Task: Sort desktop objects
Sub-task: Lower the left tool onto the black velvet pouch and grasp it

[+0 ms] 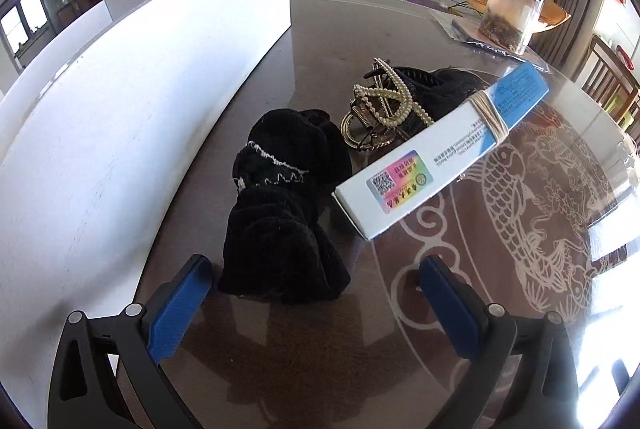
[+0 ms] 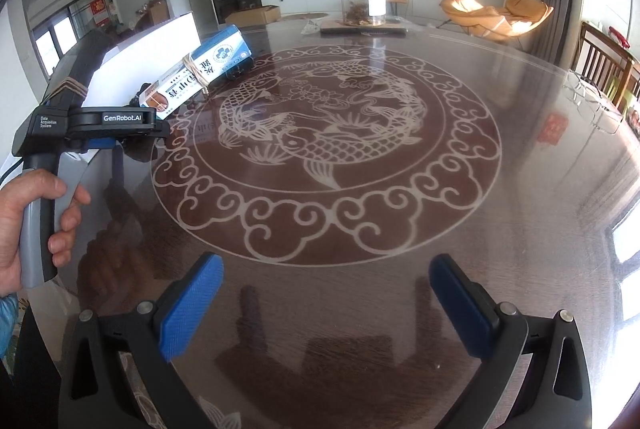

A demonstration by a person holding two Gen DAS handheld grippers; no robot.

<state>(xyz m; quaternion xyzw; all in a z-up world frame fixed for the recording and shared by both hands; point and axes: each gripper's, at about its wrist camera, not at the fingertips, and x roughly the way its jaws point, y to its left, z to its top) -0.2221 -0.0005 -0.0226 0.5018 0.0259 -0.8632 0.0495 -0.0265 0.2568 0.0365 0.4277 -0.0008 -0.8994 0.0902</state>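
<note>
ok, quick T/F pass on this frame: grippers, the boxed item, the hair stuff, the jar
1. Left gripper is open, holding nothing. True.
2. The white and blue box is bound with a rubber band. True.
3. The black scrunchie is clamped by the right gripper. False: it lies on the table in front of the left gripper; the right is open over bare table.
4. The pearl hair claw sits inside the clear jar. False: it lies on the table beside the box, apart from the jar.
</note>
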